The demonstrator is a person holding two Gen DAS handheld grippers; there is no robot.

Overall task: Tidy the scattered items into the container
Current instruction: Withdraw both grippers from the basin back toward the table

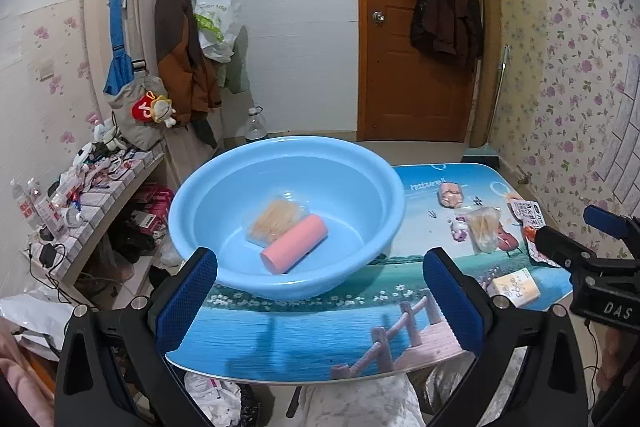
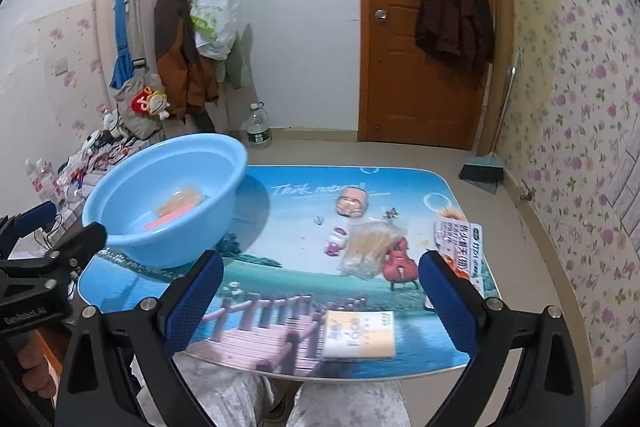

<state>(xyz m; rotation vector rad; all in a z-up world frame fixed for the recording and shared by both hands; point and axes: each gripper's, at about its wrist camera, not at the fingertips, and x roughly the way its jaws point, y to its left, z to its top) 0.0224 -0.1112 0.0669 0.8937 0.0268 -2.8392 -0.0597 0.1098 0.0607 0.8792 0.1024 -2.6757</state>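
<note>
1. Left tool [image 1: 320, 301] and right tool [image 2: 320, 303]: released, empty.
2. Yellow box [image 2: 359, 335]: on bench [image 2: 280, 259] just below right tool, outside basin [image 2: 160, 203].
3. Likely light, stiff; grip across short sides.

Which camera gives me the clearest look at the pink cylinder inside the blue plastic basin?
The left wrist view: it looks down into the blue plastic basin, showing the whole pink cylinder lying against a clear packet. The right wrist view catches only a blurred pink sliver over the rim.
</note>
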